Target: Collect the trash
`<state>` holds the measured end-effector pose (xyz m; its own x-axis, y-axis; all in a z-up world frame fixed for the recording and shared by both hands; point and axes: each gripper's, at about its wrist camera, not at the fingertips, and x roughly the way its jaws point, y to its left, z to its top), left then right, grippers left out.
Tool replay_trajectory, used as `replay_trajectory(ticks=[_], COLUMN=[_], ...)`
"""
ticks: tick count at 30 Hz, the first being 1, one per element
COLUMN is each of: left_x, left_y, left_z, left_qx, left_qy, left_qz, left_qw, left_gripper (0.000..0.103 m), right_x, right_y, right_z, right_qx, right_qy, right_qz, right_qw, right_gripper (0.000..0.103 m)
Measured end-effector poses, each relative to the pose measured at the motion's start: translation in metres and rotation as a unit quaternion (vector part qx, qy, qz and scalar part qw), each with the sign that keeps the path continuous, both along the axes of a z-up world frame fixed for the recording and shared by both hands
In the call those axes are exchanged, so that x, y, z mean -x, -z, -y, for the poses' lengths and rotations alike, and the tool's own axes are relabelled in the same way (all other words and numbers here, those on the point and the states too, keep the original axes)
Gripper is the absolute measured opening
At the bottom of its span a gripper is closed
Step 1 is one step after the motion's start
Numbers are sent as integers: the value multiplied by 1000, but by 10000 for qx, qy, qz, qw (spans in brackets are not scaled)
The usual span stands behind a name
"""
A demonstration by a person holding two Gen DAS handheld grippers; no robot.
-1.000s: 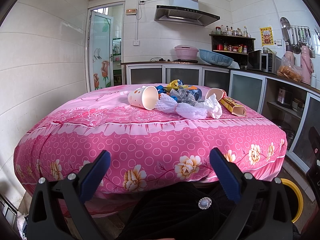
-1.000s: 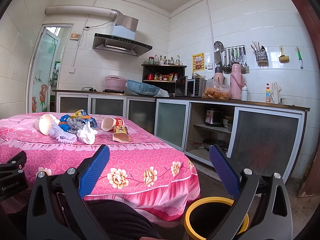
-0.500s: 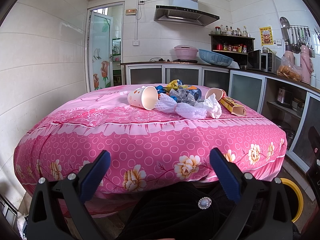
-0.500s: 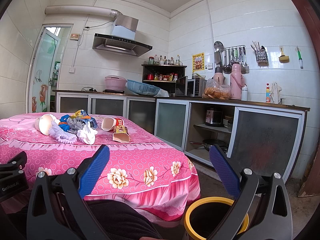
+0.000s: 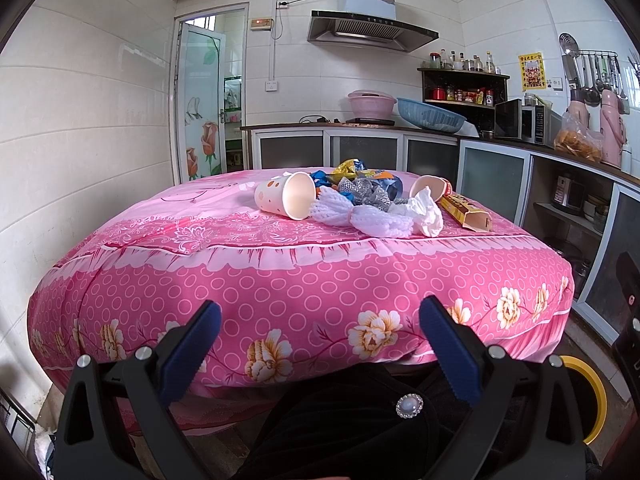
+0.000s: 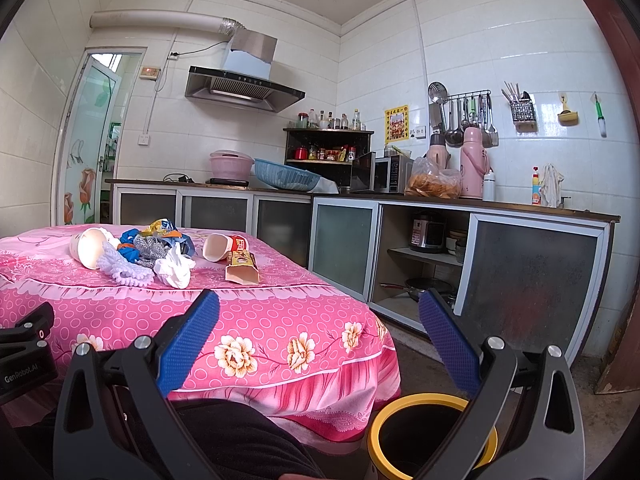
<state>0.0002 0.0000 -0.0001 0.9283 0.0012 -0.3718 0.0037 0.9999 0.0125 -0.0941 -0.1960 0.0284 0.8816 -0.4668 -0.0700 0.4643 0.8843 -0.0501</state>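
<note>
Table (image 5: 280, 280), pink floral cloth, fills the left wrist view from 9 to 3 o'clock. All the trash sits in one cluster on its top, around 12 o'clock from the left gripper and 10 o'clock in the right wrist view.

Bin (image 6: 404, 408), black with a yellow rim, stands on the floor beside the table's corner, at 6 o'clock in the right wrist view, directly under the right gripper. What can be seen of its inside is dark; contents cannot be told.

Trash, large to small:
- spotted paper cup (image 5: 285, 199), on its side, mouth toward the camera, at the cluster's 9 o'clock end
- white foam netting (image 5: 360, 216), touching that cup
- crumpled tissue (image 5: 426, 214), just beside the netting
- yellow carton (image 5: 466, 212), flat, at the 3 o'clock end
- red-banded cup (image 6: 224, 246), on its side behind the carton
- foil wrappers (image 5: 360, 182), blue, yellow and silver, heaped at the back

Left gripper (image 5: 320, 344): jaws wide apart, empty, low and short of the table's edge.
Right gripper (image 6: 320, 336): jaws wide apart, empty.

Judgement: collection not yet begun. Every visible piece lies on the table; nothing is held. All six items left to carry to the bin.
</note>
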Motion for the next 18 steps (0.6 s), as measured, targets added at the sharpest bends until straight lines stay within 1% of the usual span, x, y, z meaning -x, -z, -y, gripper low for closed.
replay_trajectory(ticks=[14,16,18], left_x=[-4,-9,-14], left_y=[2,1,-1], left_z=[-1,-4,-8], left_qx=[10,64,105], left_qy=[-33,-83,-104], left_qz=[-73,-137,-238], left_qw=[10000,9999,9996], left_gripper=[95,95,95], right_x=[-1,-3,-13], right_y=[-1,-3,-6], right_z=[4,6,13], right_qx=[-42,-89,-198], right_qy=[60,87,90], right_qz=[-5,-51,-233], right_qw=[10000,9999,9995], right_gripper=[96,96,96])
